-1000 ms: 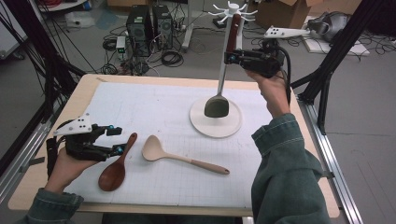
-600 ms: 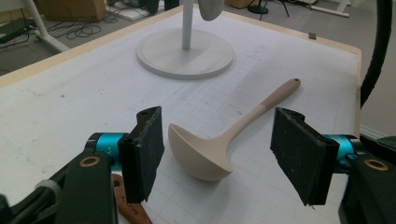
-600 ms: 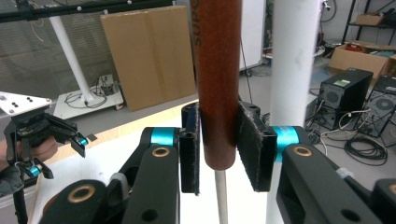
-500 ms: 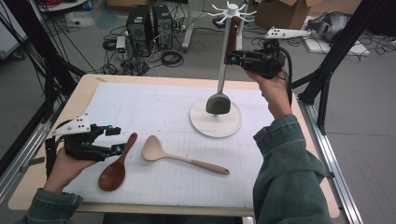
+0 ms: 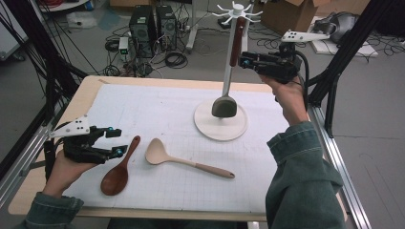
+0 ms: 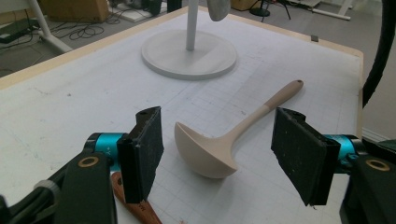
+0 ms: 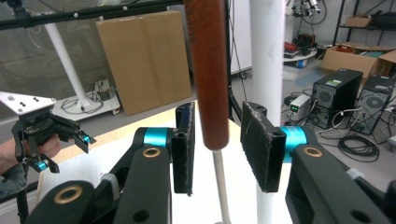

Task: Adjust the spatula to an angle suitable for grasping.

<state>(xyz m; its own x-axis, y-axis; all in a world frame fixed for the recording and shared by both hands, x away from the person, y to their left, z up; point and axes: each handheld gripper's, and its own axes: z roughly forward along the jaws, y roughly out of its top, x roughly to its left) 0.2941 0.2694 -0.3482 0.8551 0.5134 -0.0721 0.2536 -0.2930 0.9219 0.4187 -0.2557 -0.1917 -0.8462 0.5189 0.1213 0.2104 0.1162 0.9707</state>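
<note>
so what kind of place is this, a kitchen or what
Probably a lab or workshop, not a kitchen: desktop computer towers and loose cables on the bare floor, cardboard boxes, and a gridded mat covering the table.

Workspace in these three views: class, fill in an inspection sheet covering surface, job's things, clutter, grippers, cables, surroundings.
Surface: wooden table under a white gridded mat.
Job's things: white hook stand with a hanging dark spatula with red-brown handle; beige wooden ladle and dark brown wooden spoon lying on the mat.
Clutter: nothing seen on the mat.
Grippers: left gripper open, beside the brown spoon; right gripper open, jaws either side of the spatula's handle, gaps visible.
Cables: black tangle on the floor.
Surroundings: computer towers, cardboard box.
</note>
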